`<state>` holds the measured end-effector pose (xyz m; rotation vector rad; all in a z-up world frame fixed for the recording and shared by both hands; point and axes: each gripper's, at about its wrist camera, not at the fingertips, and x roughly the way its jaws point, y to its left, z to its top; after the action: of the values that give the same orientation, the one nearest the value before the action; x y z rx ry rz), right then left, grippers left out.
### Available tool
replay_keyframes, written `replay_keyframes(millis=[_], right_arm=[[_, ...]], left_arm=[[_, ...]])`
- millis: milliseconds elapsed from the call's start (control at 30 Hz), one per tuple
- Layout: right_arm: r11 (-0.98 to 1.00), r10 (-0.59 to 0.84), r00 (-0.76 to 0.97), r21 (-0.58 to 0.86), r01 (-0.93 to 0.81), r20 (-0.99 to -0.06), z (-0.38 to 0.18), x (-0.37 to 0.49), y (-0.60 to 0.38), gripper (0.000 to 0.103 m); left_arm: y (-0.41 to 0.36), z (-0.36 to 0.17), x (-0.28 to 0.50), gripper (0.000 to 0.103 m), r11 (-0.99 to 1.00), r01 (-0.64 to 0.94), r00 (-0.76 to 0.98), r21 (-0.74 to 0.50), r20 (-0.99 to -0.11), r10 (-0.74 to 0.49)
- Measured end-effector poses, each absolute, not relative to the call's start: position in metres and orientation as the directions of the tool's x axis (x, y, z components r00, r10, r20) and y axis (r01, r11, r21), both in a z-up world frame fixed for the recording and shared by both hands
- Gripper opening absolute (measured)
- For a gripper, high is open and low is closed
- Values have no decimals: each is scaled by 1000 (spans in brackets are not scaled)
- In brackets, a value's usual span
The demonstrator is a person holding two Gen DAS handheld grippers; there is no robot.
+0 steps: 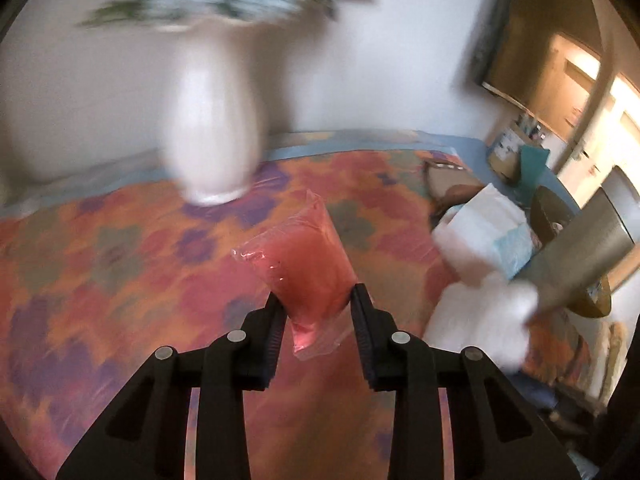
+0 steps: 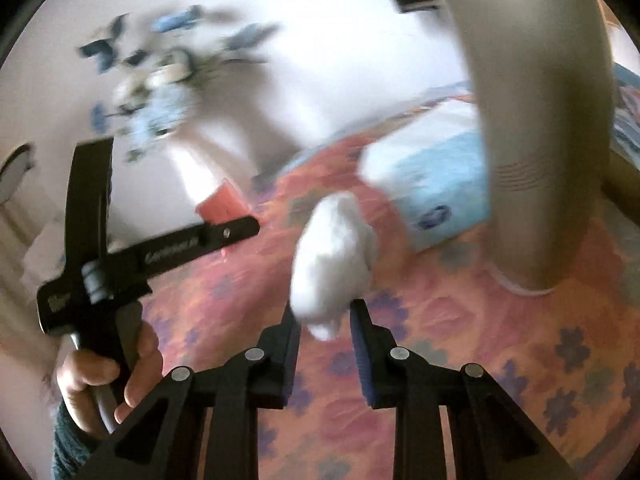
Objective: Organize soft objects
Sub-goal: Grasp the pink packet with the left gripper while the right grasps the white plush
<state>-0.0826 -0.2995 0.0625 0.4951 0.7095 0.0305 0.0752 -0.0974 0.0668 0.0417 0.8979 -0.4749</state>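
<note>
Soft daylight, heavy motion blur both views; vase [image 1: 212, 128] smeared, fisheye edges curved, corners black.

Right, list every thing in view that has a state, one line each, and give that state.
left gripper: shut on the pink packet
pink packet: held off the tablecloth, tilted
right gripper: shut on the white soft object
white soft object: lifted, blurred
vase: upright on the tablecloth, holding flowers
tissue pack: lying on the tablecloth
</note>
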Motion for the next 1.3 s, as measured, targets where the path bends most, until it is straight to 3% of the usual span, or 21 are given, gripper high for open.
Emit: replay_keyframes(millis=[167,267,300,333,367,400,700,833,900,1000,1067,1133,1300], right_arm=[[886,320,734,464,-8,-599,69,-102,-263,25],[921,281,721,389,-18,-634,73,-101,-250,31],[935,239,722,355,10,-649,74,-101,-253,50],[941,205,728,337,37,-654,75,-101,-257,79],[945,185,728,323,53,-660,76,-99,-262,92],[954,139,730,287,81,-669,76,-96,-270,95],[989,-134,641,-60,137,-755,45,-22,-283,93],[976,-213,610,-135,173,-763,36,-14,-277,55],[987,-138,609,-60,147,-781,43,-19,-273,52],[986,67,625,149,80,-778,57,-31,-263,52],[987,101,638,160,35,-763,64,-36,-245,52],[988,133,590,153,-16,-796,56,-30,-227,67],[987,160,535,140,-77,-829,42,-37,-215,72]], left_arm=[[-47,61,32,29,947,305,589,-98,-762,-269],[-24,48,18,29,960,267,597,-84,-768,-234],[-18,42,15,29,961,262,596,-94,-767,-237],[-14,36,12,29,960,257,591,-111,-768,-247],[-11,30,11,29,960,252,587,-126,-768,-255],[-7,24,10,29,960,247,591,-135,-764,-260],[-20,13,1,29,954,290,611,-72,-753,-243],[-20,13,1,29,952,298,612,-70,-752,-247],[-18,13,2,29,952,295,608,-85,-752,-255],[-15,14,1,30,951,293,611,-100,-745,-266],[-14,13,0,30,948,298,609,-112,-743,-279],[-13,13,0,30,944,306,599,-126,-745,-294],[-9,14,-1,31,927,330,584,-179,-733,-349]])
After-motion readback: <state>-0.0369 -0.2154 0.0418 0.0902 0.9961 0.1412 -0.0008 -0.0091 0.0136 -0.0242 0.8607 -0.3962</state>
